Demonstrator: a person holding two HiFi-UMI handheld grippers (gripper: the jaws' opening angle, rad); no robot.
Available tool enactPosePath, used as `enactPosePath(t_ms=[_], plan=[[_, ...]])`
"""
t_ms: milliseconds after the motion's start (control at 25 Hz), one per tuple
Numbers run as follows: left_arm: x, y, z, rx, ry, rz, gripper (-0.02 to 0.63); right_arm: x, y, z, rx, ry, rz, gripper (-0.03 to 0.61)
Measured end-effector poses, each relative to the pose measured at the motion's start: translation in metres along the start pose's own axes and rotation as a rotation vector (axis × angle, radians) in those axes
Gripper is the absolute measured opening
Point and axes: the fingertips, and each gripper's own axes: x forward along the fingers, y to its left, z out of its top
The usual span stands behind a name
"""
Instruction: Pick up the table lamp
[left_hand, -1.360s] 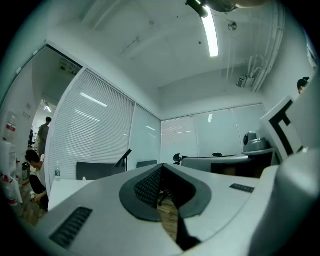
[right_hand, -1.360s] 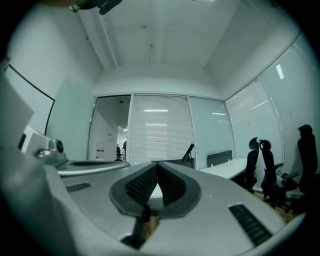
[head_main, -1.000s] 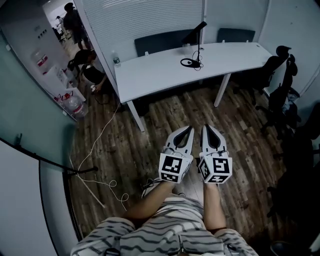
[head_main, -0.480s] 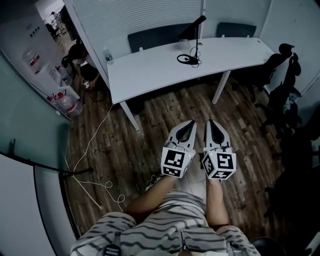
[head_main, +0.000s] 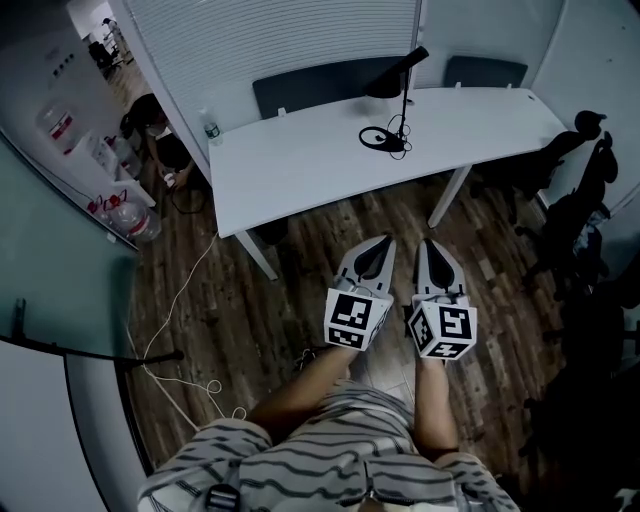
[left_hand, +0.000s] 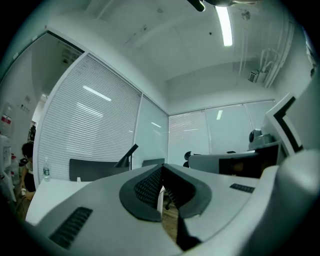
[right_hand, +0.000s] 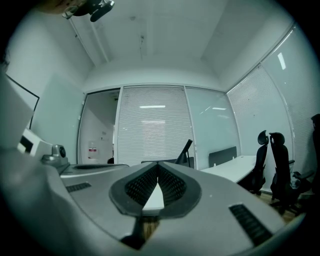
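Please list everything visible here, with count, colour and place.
table lamp: one, black, on the table's far side
table: one, white, ahead of the person
chairs: two, dark, behind the table
office chairs: several, black, at right
bottle: one, clear, at the table's far left corner
water jug: one, clear, on the floor, far left
cable: one, white, on the floor, left
bystander: one, dark clothes, crouching past the table's left end
left gripper: one, grey, shut, empty
right gripper: one, grey, shut, empty
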Motion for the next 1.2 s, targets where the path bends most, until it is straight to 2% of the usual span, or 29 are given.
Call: enactPosePath(t_ms=[320, 560, 880, 1200], plan=[[0.080, 0.062, 0.007, 0.000, 0.005, -0.013, 0.008, 0.094, -0.025, 0.003, 0.000, 0.010, -0.029, 0.012], [0.114, 0.088, 0.014, 0.002, -0.002, -0.037, 0.008, 0.134, -0.037, 0.008, 0.006, 0.006, -0.061, 0.012], [0.157, 0.114, -0.005, -0.017, 0.037, -0.037, 0.008, 0.183, -0.057, -0.007, 0.010, 0.034, -0.061, 0.014], [0.233, 0.144, -0.019, 0.001, 0.043, -0.010, 0.008, 0.256, -0.097, -0.017, 0.012, 0.021, -0.027, 0.013]])
